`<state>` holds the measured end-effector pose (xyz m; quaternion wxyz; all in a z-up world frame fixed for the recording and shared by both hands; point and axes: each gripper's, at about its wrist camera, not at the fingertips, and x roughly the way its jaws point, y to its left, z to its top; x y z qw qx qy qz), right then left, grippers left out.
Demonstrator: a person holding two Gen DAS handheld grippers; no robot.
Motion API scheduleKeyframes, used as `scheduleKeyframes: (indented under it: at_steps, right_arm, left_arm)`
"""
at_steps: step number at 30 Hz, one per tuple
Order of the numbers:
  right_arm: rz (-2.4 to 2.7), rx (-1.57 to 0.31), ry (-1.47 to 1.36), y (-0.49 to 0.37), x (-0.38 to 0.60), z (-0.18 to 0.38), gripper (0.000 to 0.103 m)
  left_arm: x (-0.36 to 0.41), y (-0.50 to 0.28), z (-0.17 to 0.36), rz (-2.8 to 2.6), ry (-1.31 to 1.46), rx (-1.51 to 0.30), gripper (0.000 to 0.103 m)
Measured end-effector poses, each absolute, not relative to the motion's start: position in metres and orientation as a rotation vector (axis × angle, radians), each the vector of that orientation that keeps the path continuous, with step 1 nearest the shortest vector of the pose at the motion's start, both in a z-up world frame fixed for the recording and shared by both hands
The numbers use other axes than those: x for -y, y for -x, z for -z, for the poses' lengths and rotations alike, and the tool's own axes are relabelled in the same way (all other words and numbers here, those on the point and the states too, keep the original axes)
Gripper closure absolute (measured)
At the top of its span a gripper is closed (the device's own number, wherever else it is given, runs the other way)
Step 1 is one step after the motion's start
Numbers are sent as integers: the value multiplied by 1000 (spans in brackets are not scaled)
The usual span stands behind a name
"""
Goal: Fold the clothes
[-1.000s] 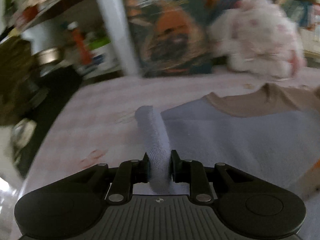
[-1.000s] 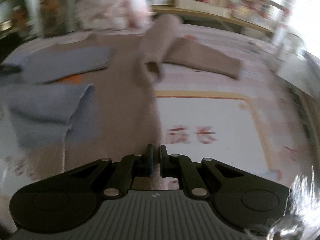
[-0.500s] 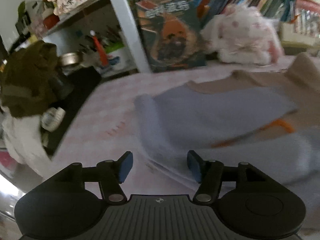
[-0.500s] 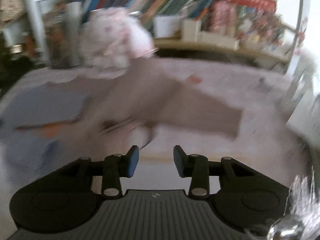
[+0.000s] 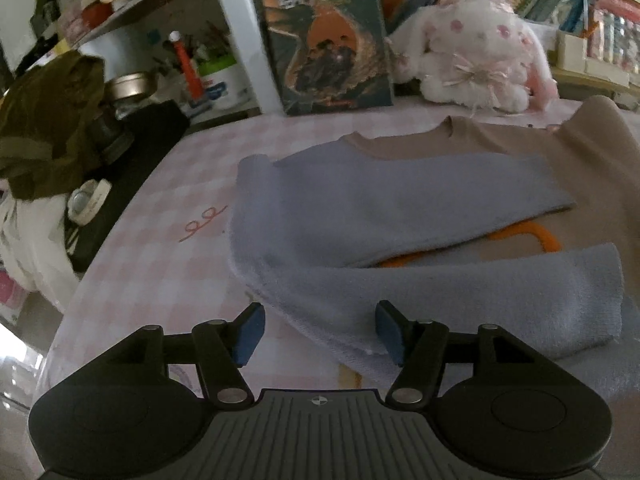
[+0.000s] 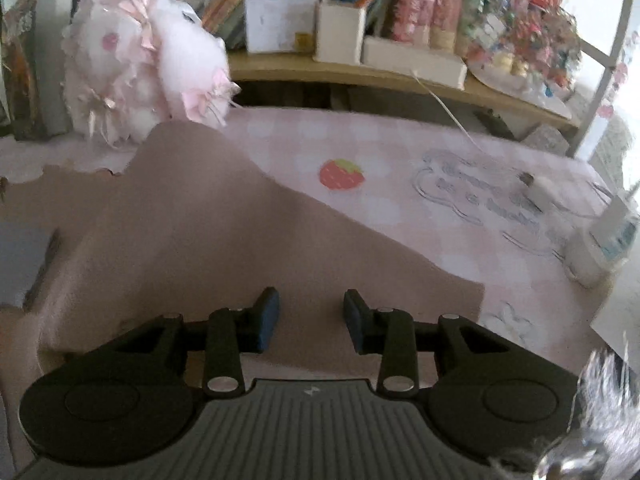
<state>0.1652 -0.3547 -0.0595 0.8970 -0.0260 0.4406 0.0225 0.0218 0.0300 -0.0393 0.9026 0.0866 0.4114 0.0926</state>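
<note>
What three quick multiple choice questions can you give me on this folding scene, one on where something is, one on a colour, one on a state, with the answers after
1. Where is the plush toy?
A. at the far edge of the table, beyond the sweater
B. between the left gripper's fingers
C. on the floor

2. What colour is the sleeve folded across the sweater in the left wrist view?
A. green
B. light blue-grey
C. red

3. What state is the right gripper in?
A. shut on the sleeve
B. shut on nothing
C. open, holding nothing

Answers:
1. A, the plush toy sits by the shelves behind the sweater's far edge.
2. B, the folded sleeve is pale blue-grey against the tan body.
3. C, its jaws stand apart over the tan cloth with nothing clamped; the left gripper is open too.
</note>
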Motion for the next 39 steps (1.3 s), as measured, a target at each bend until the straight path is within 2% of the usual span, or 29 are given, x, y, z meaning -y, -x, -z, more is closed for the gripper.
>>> scheduleKeyframes:
  at_steps: [11,15,22,31,39]
  right_arm:
    - [246,-931,117,-139,451,57,70]
    - [297,-932,124,-135,454,55,71]
    - [-11,-822,40,-85,389,24,71]
    - [-467,-850,107,-41,282,21,70]
    - [-640,-866,132,-44,247,33,61]
  left_arm:
    - [4,-26,44,-52,-228,-846,41]
    - [11,-29,47,-44,-261,-839,41]
    - [7,-21,36,-39,-241,-814,41]
    - [-9,-3,25,-68,-217,-785,41]
    - [-15,9,14,-101,-174,-751,41]
